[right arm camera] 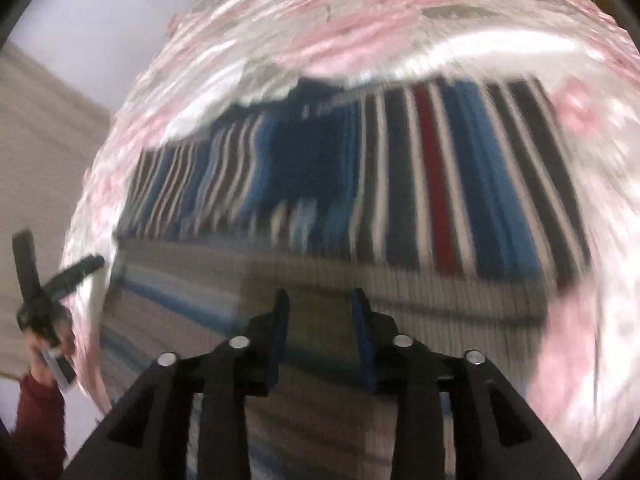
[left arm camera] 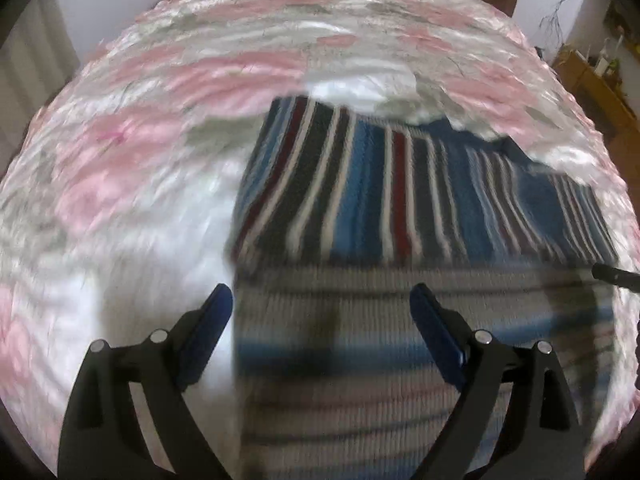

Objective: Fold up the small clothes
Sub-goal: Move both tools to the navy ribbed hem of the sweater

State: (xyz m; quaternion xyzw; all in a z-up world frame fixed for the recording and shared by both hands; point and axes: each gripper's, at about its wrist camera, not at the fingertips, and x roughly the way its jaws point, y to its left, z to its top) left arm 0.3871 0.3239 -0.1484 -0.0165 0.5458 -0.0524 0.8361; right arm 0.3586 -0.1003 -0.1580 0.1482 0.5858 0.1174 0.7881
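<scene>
Both claws, left (left arm camera: pixel 320 300) (right (right arm camera: pixel 320 304) perhaps narrower), over striped garment (left arm camera: pixel 400 200).

No text, label, brand, number or sign can be read in either view. On the striped garment (right arm camera: pixel 400 168), a few pale marks sit on the dark blue patch near its far edge in the right wrist view, but motion blur smears them past reading. The flowered bedspread (left arm camera: pixel 168 92) under the garment carries only a pink and grey pattern, with no lettering.
</scene>
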